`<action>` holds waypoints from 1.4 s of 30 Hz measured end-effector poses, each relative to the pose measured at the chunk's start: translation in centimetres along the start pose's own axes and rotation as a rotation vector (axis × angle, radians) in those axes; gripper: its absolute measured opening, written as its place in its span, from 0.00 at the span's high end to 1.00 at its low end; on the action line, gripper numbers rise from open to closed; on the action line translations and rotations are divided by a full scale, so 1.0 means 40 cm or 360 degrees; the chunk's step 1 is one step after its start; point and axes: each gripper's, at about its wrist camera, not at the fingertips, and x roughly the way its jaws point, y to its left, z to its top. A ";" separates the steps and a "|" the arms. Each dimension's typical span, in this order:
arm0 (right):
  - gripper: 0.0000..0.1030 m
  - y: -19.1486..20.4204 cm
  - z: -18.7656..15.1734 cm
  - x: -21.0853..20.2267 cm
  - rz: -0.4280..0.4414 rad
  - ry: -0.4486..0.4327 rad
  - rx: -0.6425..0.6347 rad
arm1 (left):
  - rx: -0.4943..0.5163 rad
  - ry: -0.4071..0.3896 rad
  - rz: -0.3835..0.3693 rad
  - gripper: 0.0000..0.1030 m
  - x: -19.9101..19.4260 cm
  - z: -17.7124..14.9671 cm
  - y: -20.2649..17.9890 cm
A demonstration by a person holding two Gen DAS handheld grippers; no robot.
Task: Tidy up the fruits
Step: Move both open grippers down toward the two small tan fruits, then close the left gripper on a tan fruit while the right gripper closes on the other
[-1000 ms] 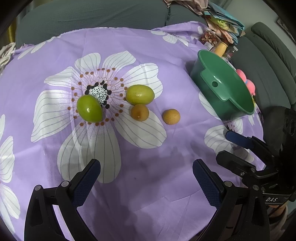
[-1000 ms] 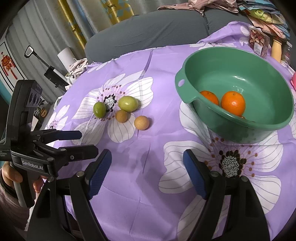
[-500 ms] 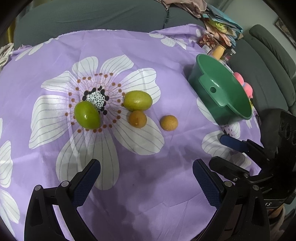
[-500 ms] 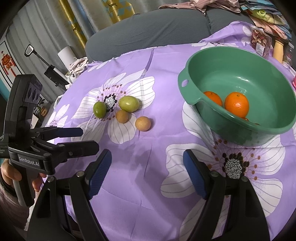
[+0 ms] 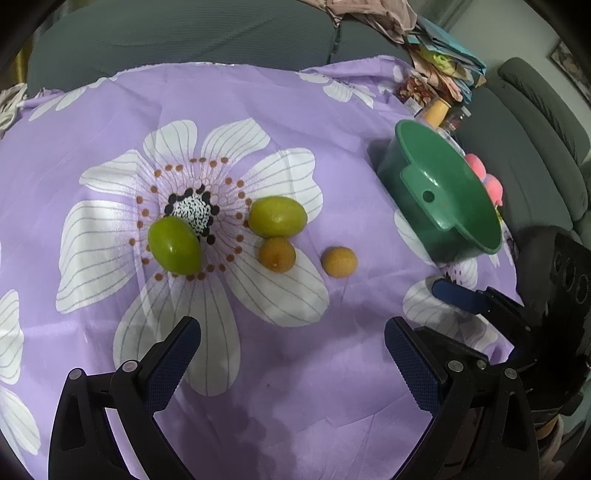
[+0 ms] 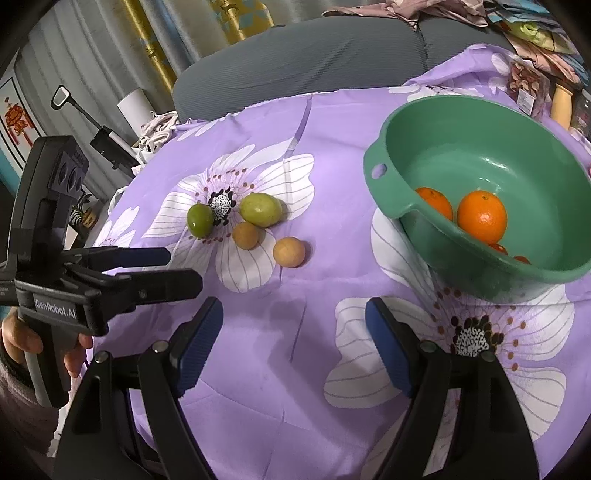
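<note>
Two green fruits and two small brown fruits lie on the purple flowered cloth. The same fruits show in the right wrist view: green ones, brown ones. A green bowl at the right holds oranges. My left gripper hovers open and empty, nearer than the fruits. My right gripper is open and empty in front of the bowl.
A grey sofa curves behind the table, and another sofa section is at the right. Clutter of cloths and packets sits at the table's far right edge. A person's hand holds the left gripper's handle.
The left wrist view has tilted slightly, so the fruits and bowl sit a little lower in frame. The right gripper has stayed put.
</note>
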 end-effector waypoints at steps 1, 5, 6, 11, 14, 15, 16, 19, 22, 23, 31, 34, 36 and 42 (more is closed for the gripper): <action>0.22 0.000 0.001 0.002 0.0003 -0.0001 -0.0003 | 0.0000 -0.0006 -0.0005 0.03 0.000 0.002 -0.001; 0.22 -0.001 0.008 0.018 0.0013 0.0015 -0.0008 | 0.0011 -0.0017 -0.0030 0.04 0.006 0.008 0.005; 0.22 0.000 0.009 0.023 0.0017 0.0020 -0.0011 | 0.0012 -0.0015 -0.0034 0.04 0.009 0.009 0.007; 0.25 0.017 0.028 0.047 0.0047 0.0043 -0.0061 | 0.0018 -0.0015 -0.0038 0.04 0.022 0.015 0.021; 0.27 0.026 0.040 0.066 0.0037 0.0066 -0.0095 | 0.0004 -0.0030 -0.0056 0.04 0.021 0.021 0.035; 0.27 0.027 0.044 0.072 0.0039 0.0072 -0.0100 | 0.0003 -0.0032 -0.0058 0.04 0.021 0.022 0.038; 0.28 0.029 0.046 0.076 0.0044 0.0075 -0.0105 | 0.0001 -0.0032 -0.0057 0.04 0.023 0.024 0.041; 0.30 0.033 0.050 0.089 0.0048 0.0092 -0.0116 | 0.0001 -0.0027 -0.0056 0.04 0.029 0.026 0.046; 0.31 0.037 0.055 0.103 0.0015 0.0105 -0.0133 | 0.0021 -0.0025 -0.0043 0.06 0.036 0.032 0.042; 0.32 0.037 0.055 0.105 0.0006 0.0107 -0.0138 | 0.0031 -0.0026 -0.0032 0.06 0.038 0.034 0.041; 0.44 0.053 0.080 0.138 -0.0024 0.0161 -0.0243 | 0.0076 -0.0031 0.0005 0.20 0.063 0.066 0.036; 0.46 0.057 0.091 0.150 -0.0020 0.0173 -0.0271 | 0.0083 -0.0019 0.0002 0.28 0.076 0.074 0.033; 0.50 0.058 0.094 0.154 -0.0022 0.0178 -0.0282 | 0.0089 -0.0021 0.0000 0.29 0.080 0.077 0.031; 0.55 0.053 0.099 0.172 -0.0001 0.0207 -0.0270 | 0.0120 -0.0013 0.0028 0.48 0.101 0.090 0.029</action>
